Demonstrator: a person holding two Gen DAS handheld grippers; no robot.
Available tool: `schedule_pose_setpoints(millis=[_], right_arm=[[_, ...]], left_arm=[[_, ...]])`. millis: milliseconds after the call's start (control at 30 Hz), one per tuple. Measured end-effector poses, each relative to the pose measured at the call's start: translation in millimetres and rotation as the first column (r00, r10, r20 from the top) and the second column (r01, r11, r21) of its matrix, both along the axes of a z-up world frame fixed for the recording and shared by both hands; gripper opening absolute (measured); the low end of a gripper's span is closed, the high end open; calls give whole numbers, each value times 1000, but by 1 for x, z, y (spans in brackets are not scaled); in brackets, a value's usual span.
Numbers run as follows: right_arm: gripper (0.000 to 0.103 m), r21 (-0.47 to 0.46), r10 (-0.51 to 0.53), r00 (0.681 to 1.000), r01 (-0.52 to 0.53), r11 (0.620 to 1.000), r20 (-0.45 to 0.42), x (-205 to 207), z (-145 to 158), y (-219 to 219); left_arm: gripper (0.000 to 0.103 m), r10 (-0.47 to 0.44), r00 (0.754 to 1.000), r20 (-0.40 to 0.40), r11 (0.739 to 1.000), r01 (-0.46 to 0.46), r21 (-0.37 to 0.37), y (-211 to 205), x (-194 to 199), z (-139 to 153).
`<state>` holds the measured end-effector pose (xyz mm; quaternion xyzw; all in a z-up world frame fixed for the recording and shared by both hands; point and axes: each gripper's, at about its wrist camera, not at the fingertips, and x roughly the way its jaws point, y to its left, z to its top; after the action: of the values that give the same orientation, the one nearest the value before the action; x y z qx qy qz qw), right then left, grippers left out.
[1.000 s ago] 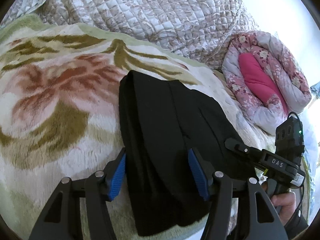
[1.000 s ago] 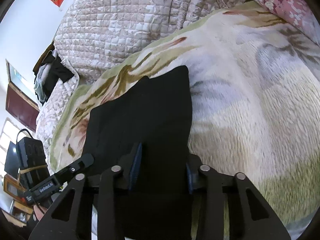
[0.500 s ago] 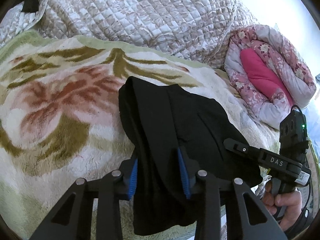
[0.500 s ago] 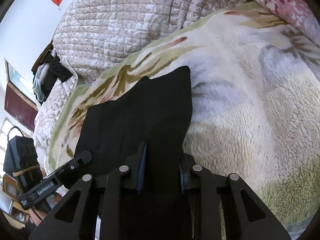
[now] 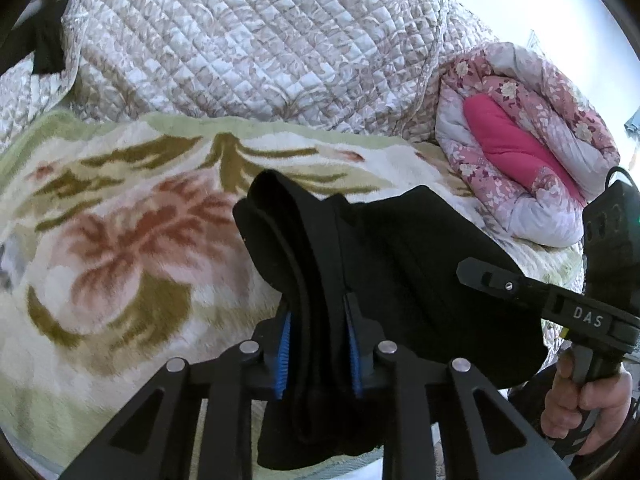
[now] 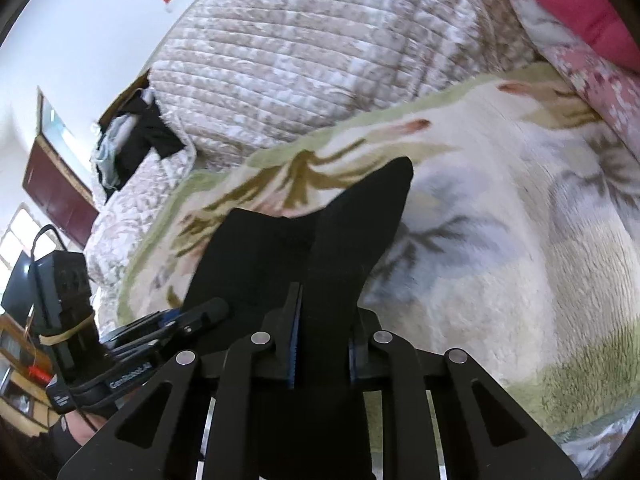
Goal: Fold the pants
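"DAS" lettering (image 5: 587, 317), right hand-held gripper (image 5: 480, 276), black pants (image 5: 400, 264)

Bed covered by fleece blanket (image 5: 120, 248), cream with green border, red-brown flower and olive leaves; greyer leaf print toward right side. Black pants (image 5: 400, 264) lie partly on blanket, near end raised off it. Quilted beige-white quilt (image 5: 248, 48) heaped along far edge of blanket. Rolled pink floral comforter (image 5: 516, 140) at far right corner, touching quilt. Dark clothes (image 6: 136, 140) piled on quilt's far left.

One pants (image 5: 400, 264), two claws (closed) (image 5: 320, 344) (image 6: 322, 354)
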<state>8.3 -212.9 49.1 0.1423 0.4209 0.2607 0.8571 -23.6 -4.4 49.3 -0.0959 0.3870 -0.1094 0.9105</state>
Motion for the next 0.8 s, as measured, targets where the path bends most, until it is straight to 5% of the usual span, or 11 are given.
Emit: schedule_pose_setpoints(millis=[300, 467, 600, 667, 800], right_arm=[[17, -51, 72, 995, -69, 996, 62, 61, 19, 45], [17, -64, 86, 994, -81, 995, 65, 110, 5, 62], [21, -102, 86, 996, -90, 991, -37, 138, -38, 66], [30, -183, 69, 994, -83, 980, -82, 142, -56, 67], [32, -190, 25, 999, -31, 981, -34, 136, -43, 50]], left_arm=[[25, 14, 999, 45, 998, -16, 53, 31, 52, 25], [26, 42, 997, 67, 996, -47, 70, 52, 97, 20], [31, 87, 995, -41, 994, -84, 73, 69, 128, -18], [44, 138, 981, -136, 988, -127, 87, 76, 136, -38], [44, 184, 976, -115, 983, -182, 28, 95, 124, -29]])
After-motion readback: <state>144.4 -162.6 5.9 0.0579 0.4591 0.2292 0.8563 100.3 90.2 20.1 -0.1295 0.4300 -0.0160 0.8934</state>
